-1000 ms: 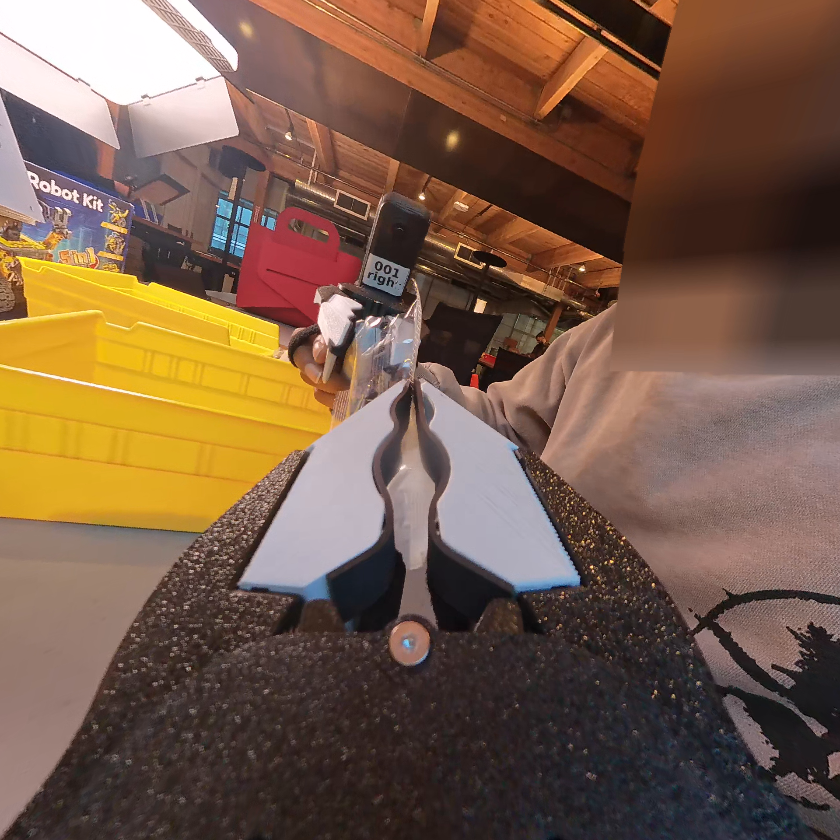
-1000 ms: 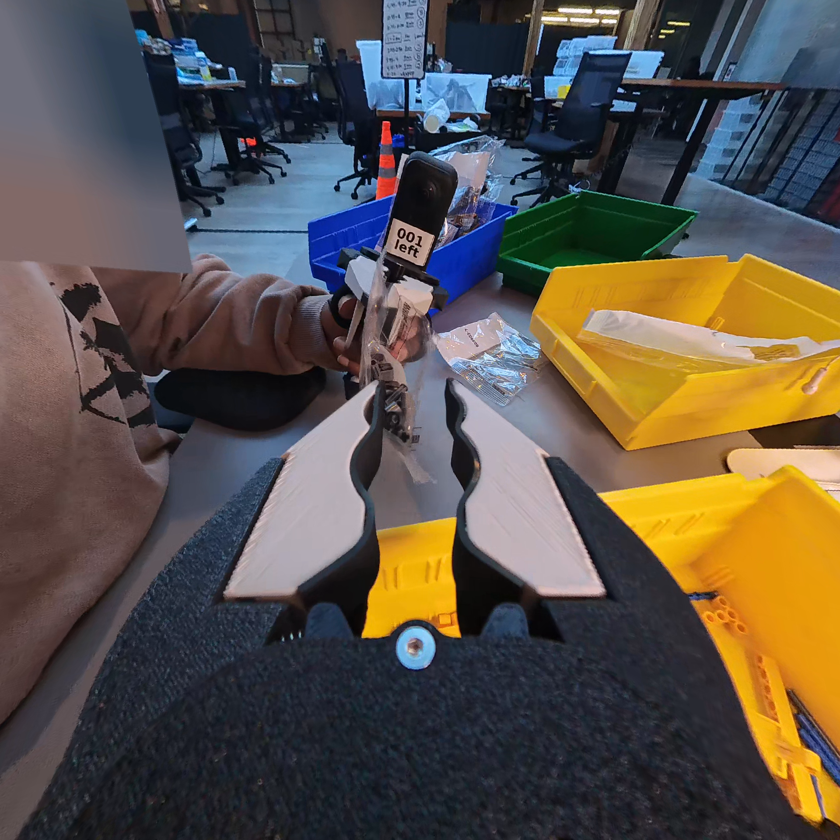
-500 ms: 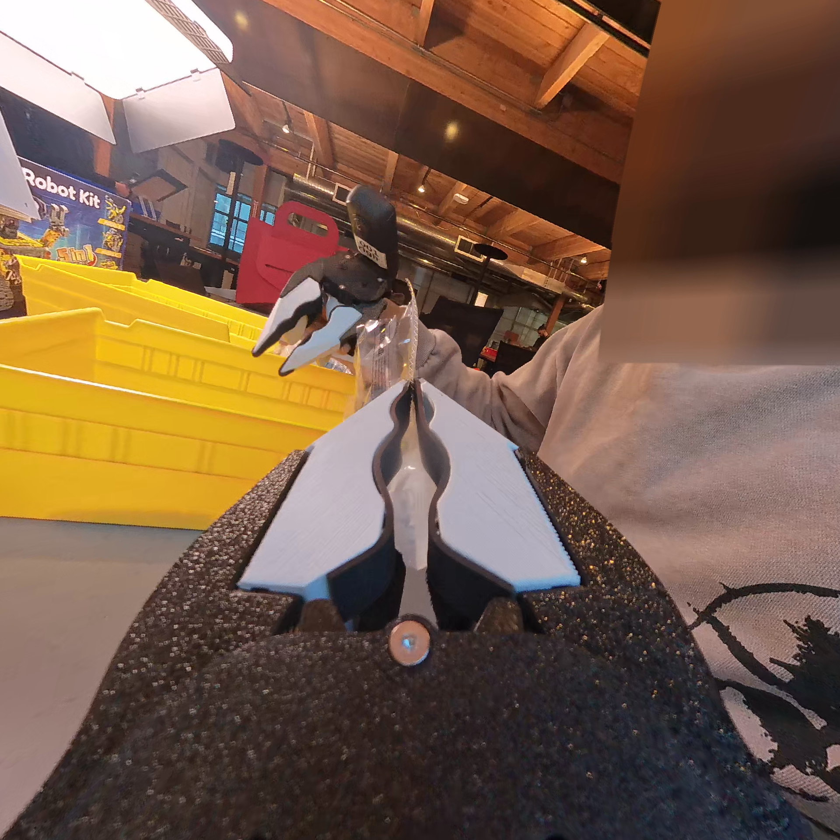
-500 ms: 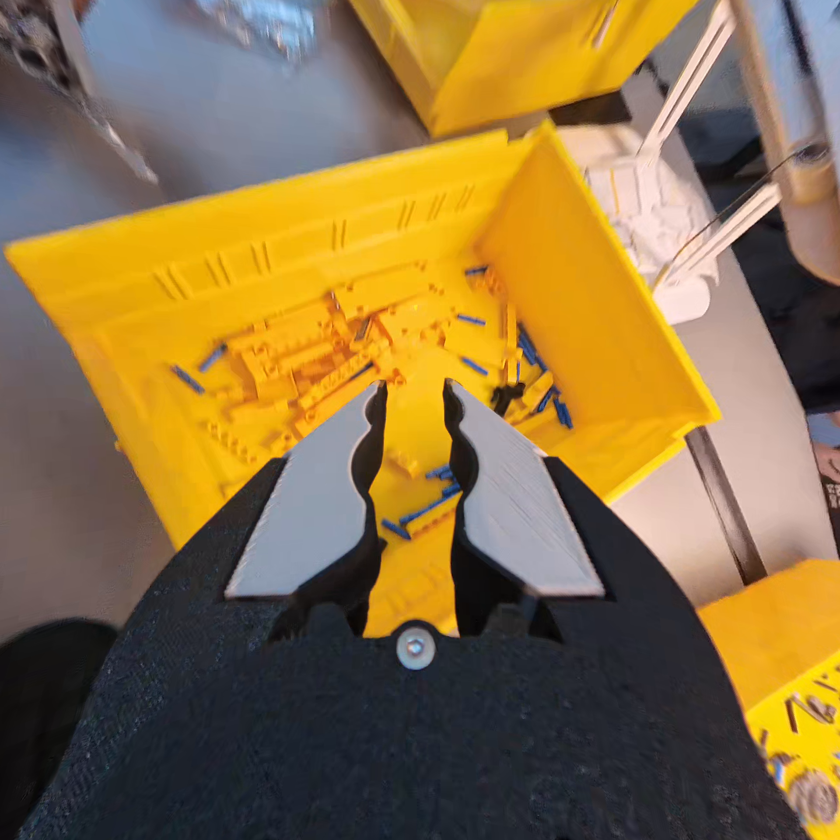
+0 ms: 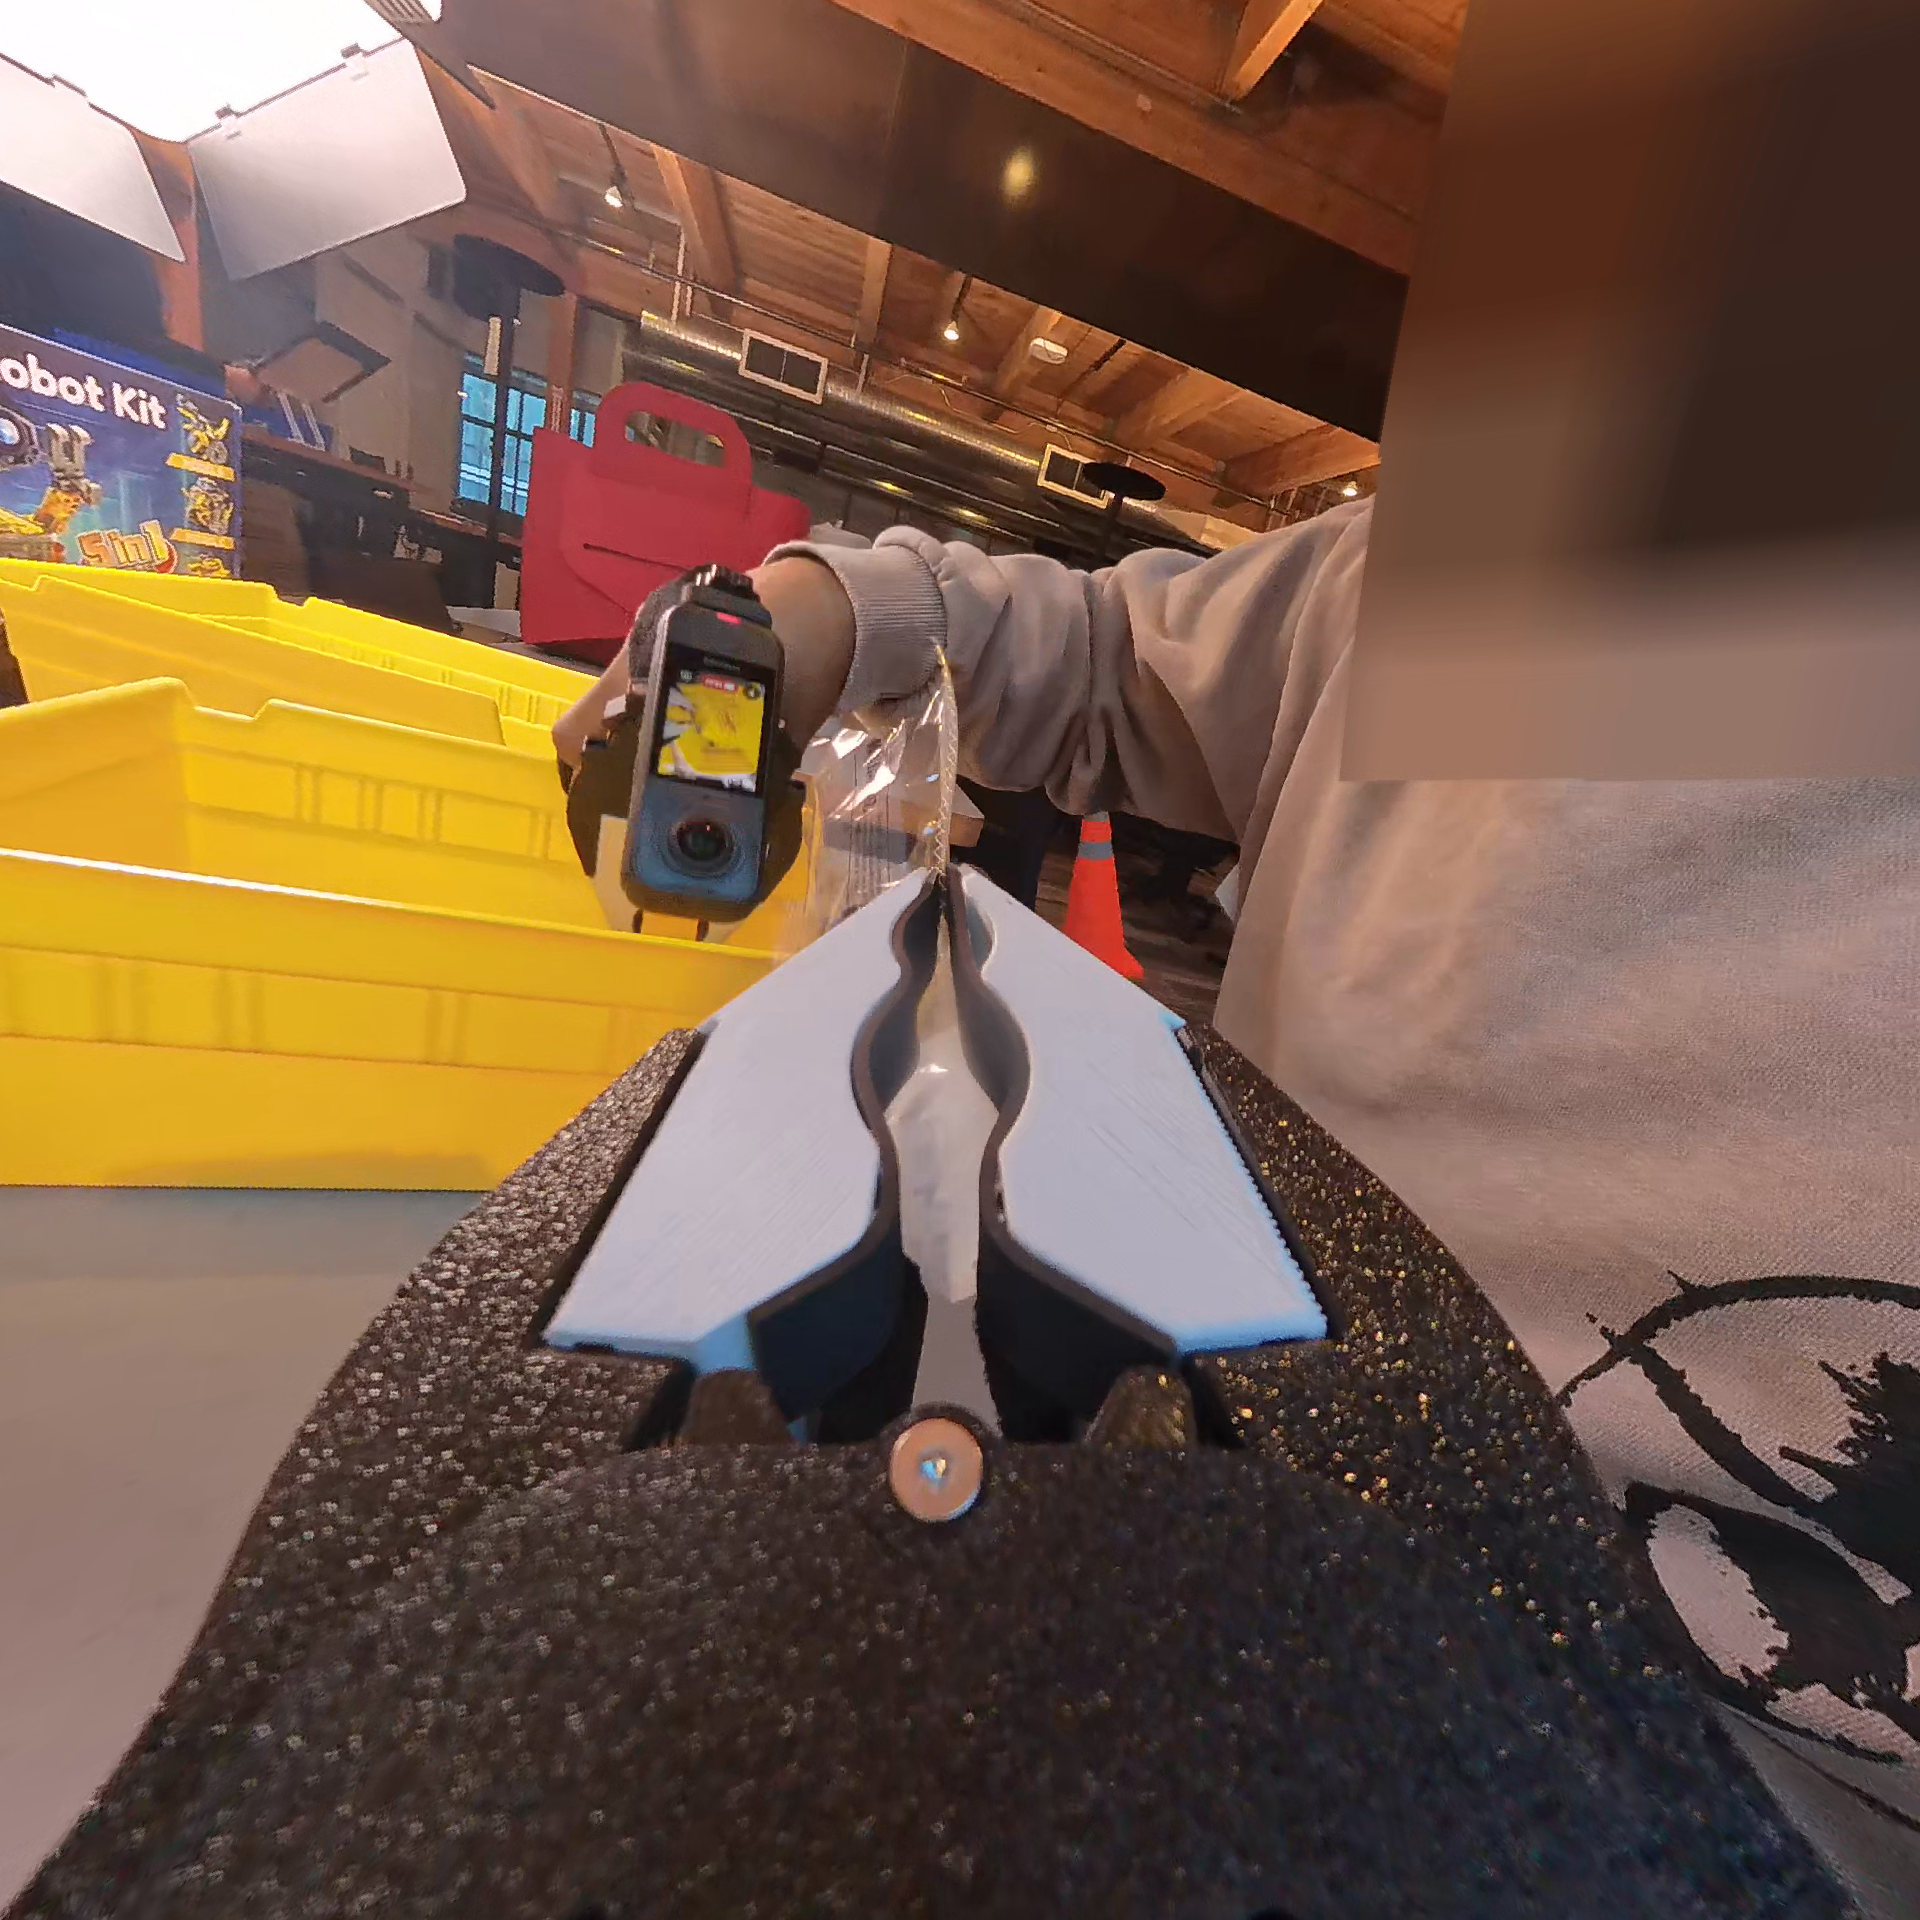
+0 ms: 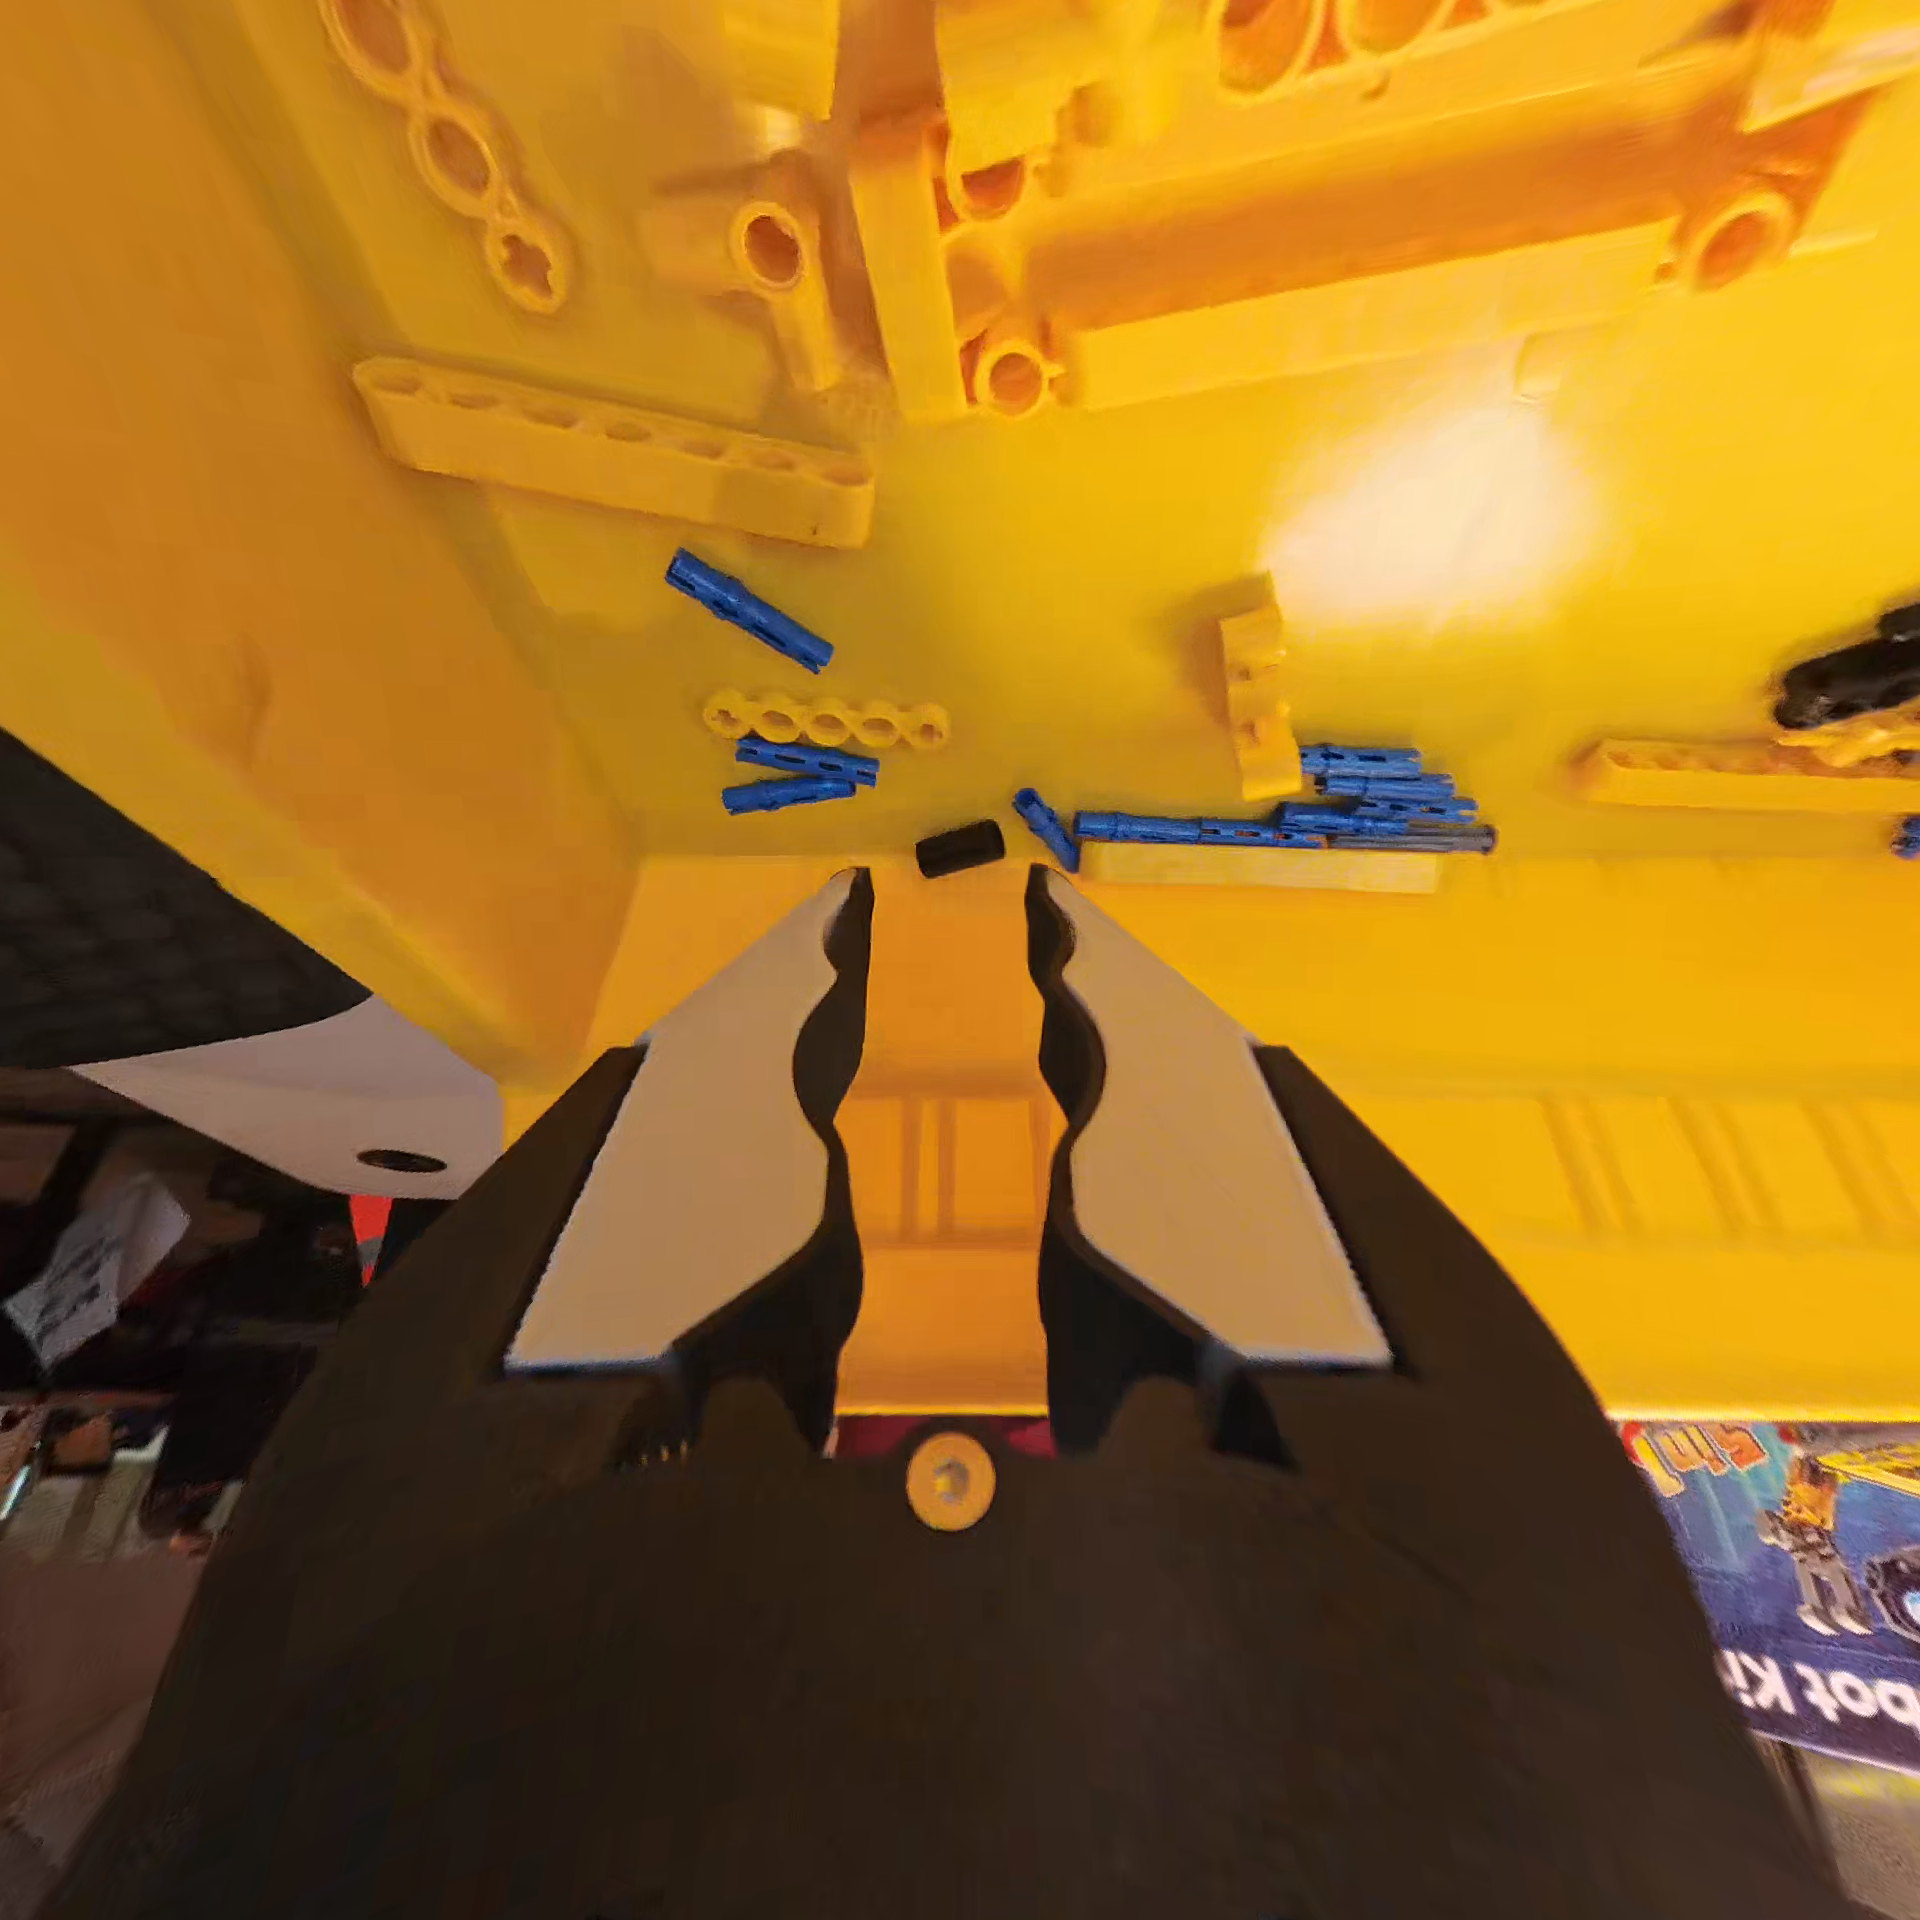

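My left gripper (image 5: pixel 943 883) is shut on a clear plastic bag (image 5: pixel 896 790), which sticks up past the fingertips. The right gripper's body with its camera (image 5: pixel 696 769) shows beyond it, dipping into a yellow bin (image 5: pixel 312 935). In the right wrist view my right gripper (image 6: pixel 948 883) is open and empty, pointing down into the yellow bin (image 6: pixel 260 675). A small black cylinder piece (image 6: pixel 960 848) lies just past its fingertips. Blue pins (image 6: pixel 1351 810) and yellow beams (image 6: pixel 613 452) lie scattered on the bin floor.
More yellow bins (image 5: pixel 260 644) stand behind the near one. A red bag (image 5: pixel 649 530) and an orange cone (image 5: pixel 1099 894) are farther back. A printed kit box (image 6: pixel 1787 1558) lies beside the bin. The person's grey sleeve (image 5: pixel 1091 675) reaches across. Across from one pair of fingers to the other is roughly 30 cm.
The right gripper let go of the bag, swung away and went down into the yellow bin, close to the parts. The left gripper stayed shut on the bag.
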Tool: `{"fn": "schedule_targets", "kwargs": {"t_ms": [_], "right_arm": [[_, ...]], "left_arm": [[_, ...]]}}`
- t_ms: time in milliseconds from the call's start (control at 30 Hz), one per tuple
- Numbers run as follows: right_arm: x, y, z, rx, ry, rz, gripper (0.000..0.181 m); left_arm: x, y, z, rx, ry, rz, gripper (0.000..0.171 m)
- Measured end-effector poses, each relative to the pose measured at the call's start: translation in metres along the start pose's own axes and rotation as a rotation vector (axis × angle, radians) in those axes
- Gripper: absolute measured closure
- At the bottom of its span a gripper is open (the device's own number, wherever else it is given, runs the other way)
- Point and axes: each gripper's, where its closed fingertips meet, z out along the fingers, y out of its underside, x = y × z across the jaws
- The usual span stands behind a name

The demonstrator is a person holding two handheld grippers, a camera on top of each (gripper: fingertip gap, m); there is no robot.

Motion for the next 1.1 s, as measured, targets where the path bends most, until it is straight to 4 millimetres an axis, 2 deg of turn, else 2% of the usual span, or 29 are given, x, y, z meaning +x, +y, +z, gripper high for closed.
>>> {"fn": "schedule_targets", "kwargs": {"t_ms": [133, 267, 333, 400, 433, 500, 567, 633, 667, 733, 800, 933, 1000, 1100], "right_arm": [[0.002, -0.001, 0.010, -0.034, 0.003, -0.010, 0.164], [0.002, -0.001, 0.010, -0.005, 0.012, -0.012, 0.165], [0.003, -0.004, 0.005, 0.073, 0.024, 0.002, 0.165], [0.004, -0.009, -0.011, 0.212, 0.028, 0.054, 0.165], [0.003, -0.018, -0.026, 0.346, 0.032, 0.081, 0.165], [0.002, -0.039, -0.072, 0.669, 0.053, 0.129, 0.165], [-0.001, -0.060, -0.138, 1.055, 0.114, 0.131, 0.165], [-0.014, -0.073, -0.202, 1.408, 0.138, 0.104, 0.165], [-0.022, -0.077, -0.223, 1.523, 0.153, 0.078, 0.165], [-0.034, -0.087, -0.244, 1.631, 0.174, 0.027, 0.165], [-0.042, -0.101, -0.249, 1.651, 0.167, -0.010, 0.165], [-0.044, -0.127, -0.241, 1.636, 0.177, -0.025, 0.159], [-0.046, -0.128, -0.242, 1.683, 0.150, -0.013, 0.155], [-0.043, -0.114, -0.242, 1.785, 0.134, 0.049, 0.154]], "left_arm": [[0.001, -0.002, -0.001, 0.012, 0.006, -0.002, 0.171], [0.002, -0.002, -0.001, 0.009, 0.009, 0.002, 0.171], [0.002, -0.001, 0.000, 0.007, 0.008, 0.004, 0.171], [0.002, -0.001, 0.000, 0.006, 0.005, 0.008, 0.171], [0.002, -0.002, 0.000, 0.007, 0.005, 0.009, 0.171], [0.002, -0.002, -0.001, 0.010, 0.007, 0.007, 0.171], [0.001, -0.001, 0.000, 0.013, 0.013, 0.000, 0.171], [0.001, 0.001, 0.001, 0.016, 0.024, -0.008, 0.171], [0.002, 0.001, 0.002, 0.016, 0.028, -0.008, 0.171], [0.005, 0.002, 0.003, 0.020, 0.039, 0.001, 0.171], [0.008, 0.001, 0.003, 0.028, 0.049, 0.011, 0.171], [0.014, -0.001, 0.005, 0.037, 0.068, 0.026, 0.171], [0.016, 0.000, 0.006, 0.038, 0.074, 0.025, 0.171], [0.019, -0.002, 0.008, 0.053, 0.090, 0.026, 0.171]]}}
